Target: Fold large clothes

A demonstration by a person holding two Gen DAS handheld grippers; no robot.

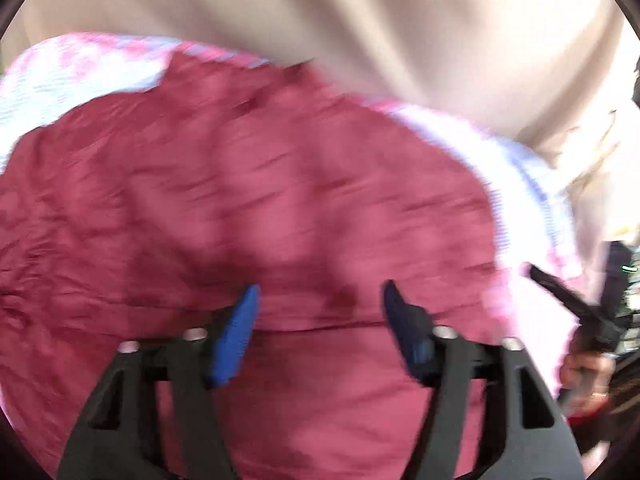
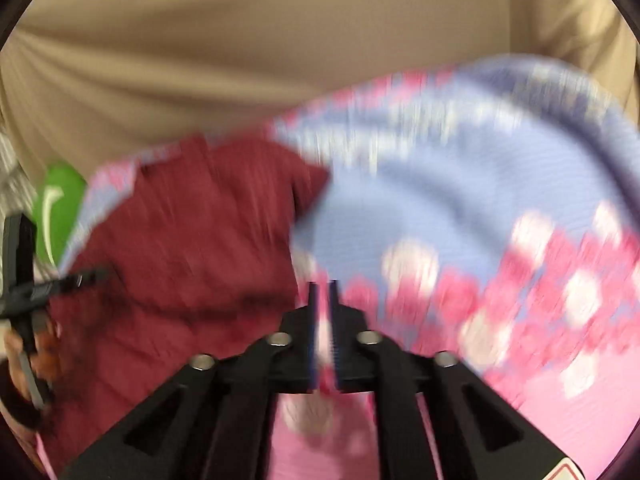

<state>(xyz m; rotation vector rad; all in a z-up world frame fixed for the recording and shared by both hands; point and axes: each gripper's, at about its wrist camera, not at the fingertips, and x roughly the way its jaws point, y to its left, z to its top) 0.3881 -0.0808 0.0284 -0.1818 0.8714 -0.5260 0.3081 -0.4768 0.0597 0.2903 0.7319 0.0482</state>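
A maroon garment (image 1: 256, 200) lies spread on a pink, white and blue patterned cloth (image 1: 68, 76). My left gripper (image 1: 320, 300) hovers over the maroon garment with its blue fingers (image 1: 236, 332) wide apart and empty. My right gripper (image 2: 322, 292) is nearly shut, with the pink patterned cloth (image 2: 460, 208) showing between its fingers and lifted toward the camera. The maroon garment (image 2: 192, 240) lies to its left. Both views are blurred by motion. The right gripper also shows at the right edge of the left wrist view (image 1: 568, 296).
Beige sheet (image 1: 360, 20) covers the surface beyond the clothes, also in the right wrist view (image 2: 240, 40). A green object (image 2: 60, 208) sits at the left. The left gripper and hand show at the left edge (image 2: 24, 292).
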